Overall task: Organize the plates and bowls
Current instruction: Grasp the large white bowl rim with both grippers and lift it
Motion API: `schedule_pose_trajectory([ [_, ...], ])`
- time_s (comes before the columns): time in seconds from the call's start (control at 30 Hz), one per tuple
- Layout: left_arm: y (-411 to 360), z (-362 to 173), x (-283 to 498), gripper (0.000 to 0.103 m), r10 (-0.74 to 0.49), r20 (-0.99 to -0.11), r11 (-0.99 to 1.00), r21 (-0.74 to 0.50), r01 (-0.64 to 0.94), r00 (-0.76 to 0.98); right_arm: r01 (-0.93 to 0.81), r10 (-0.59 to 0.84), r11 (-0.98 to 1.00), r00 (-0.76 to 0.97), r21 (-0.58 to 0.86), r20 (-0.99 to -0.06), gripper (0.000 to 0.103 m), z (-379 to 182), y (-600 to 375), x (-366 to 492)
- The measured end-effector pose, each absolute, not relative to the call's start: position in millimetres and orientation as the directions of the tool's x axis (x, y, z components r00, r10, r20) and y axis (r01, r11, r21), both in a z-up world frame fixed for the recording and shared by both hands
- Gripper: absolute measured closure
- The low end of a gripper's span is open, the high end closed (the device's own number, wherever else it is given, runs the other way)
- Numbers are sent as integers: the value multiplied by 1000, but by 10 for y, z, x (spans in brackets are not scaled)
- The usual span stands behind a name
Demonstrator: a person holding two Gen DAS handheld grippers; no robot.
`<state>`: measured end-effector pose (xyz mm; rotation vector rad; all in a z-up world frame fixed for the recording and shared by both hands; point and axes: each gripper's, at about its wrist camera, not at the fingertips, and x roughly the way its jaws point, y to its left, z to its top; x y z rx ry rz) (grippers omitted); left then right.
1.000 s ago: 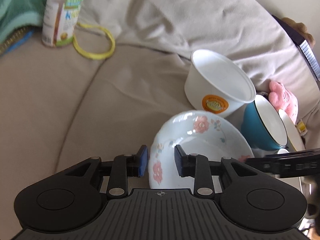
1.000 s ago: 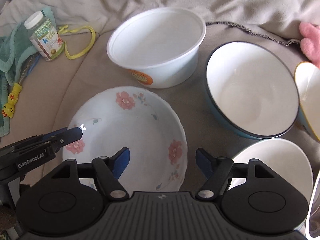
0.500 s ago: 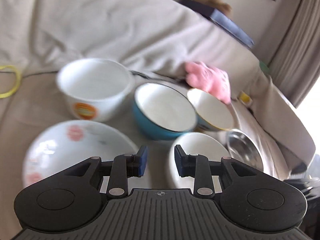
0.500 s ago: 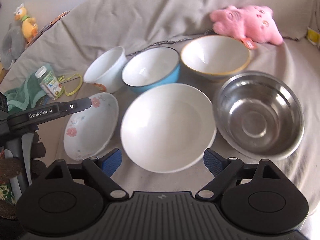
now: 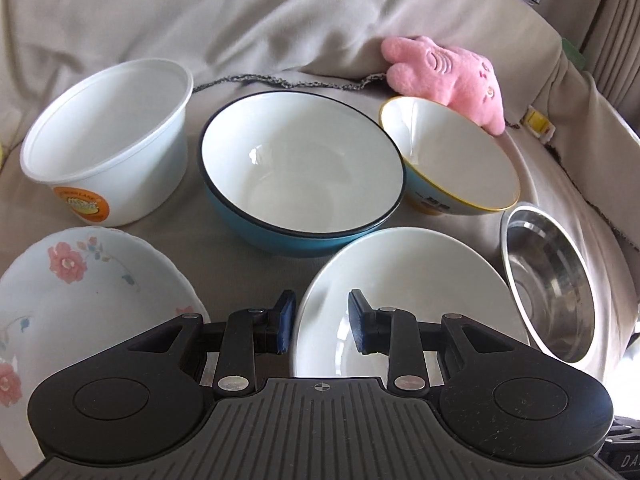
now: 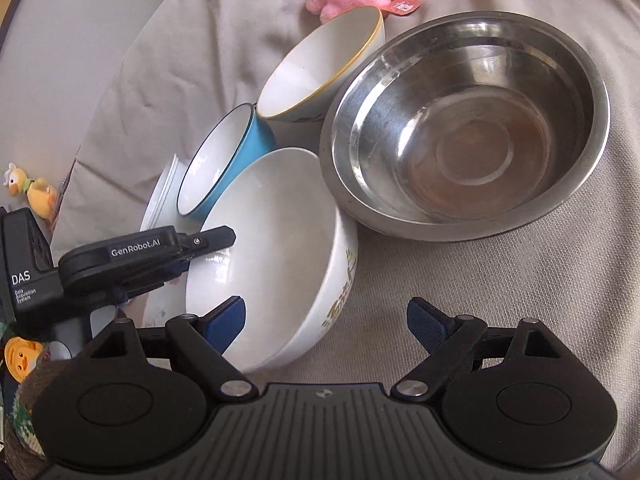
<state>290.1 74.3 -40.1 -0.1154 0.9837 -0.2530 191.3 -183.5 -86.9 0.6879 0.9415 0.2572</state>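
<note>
Several bowls lie on a beige sofa seat. A plain white bowl [image 5: 400, 280] sits nearest, with a blue bowl [image 5: 300, 168] behind it and a yellow-rimmed bowl [image 5: 452, 156] and steel bowl [image 5: 552, 292] to the right. My left gripper [image 5: 322, 322] is open, its narrow gap straddling the white bowl's near left rim without pressing. In the right wrist view, my right gripper [image 6: 326, 320] stands wide and is closing. One finger is over the inside of the white bowl [image 6: 272, 240], the other outside its wall, neither touching. The steel bowl [image 6: 468, 132] lies beyond.
A floral plate [image 5: 80, 292] and a white plastic tub [image 5: 108, 128] lie at the left. A pink plush toy [image 5: 448, 76] rests against the sofa back behind the bowls. The bowls sit close together, rims nearly touching. Bare cushion [image 6: 500, 272] lies in front of the steel bowl.
Both grippers have swung right, away from the floral plate, and now sit at the white bowl. The right jaws have widened. The left jaws keep the same narrow gap.
</note>
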Motion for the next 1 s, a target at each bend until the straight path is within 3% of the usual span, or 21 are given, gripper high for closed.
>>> schedule_pose_trajectory([
  [0.13, 738, -392, 2848, 74, -250, -808, 968, -189, 169, 533, 35, 468, 787, 615, 616, -634, 42, -848, -1739, 1972],
  [0.17, 744, -388, 2835, 74, -248, -811, 968, -189, 163, 530, 21, 479, 781, 621, 624, -620, 42, -842, -1734, 1988],
  [0.6, 668, -334, 2267, 74, -190, -860, 980, -135, 148, 473, -25, 533, 758, 600, 652, -597, 42, -850, -1918, 1778],
  [0.8, 603, -330, 2251, 75, -153, -869, 985, -99, 139, 470, 48, 543, 732, 562, 680, -624, 40, -1043, -2001, 1802],
  [0.9, 602, -331, 2251, 75, -150, -872, 986, -96, 137, 466, 56, 578, 686, 563, 725, -591, 35, -1101, -2081, 1821],
  [1.0, 592, -321, 2262, 75, -147, -873, 986, -91, 141, 464, 42, 616, 653, 553, 757, -562, 20, -1125, -2094, 1851],
])
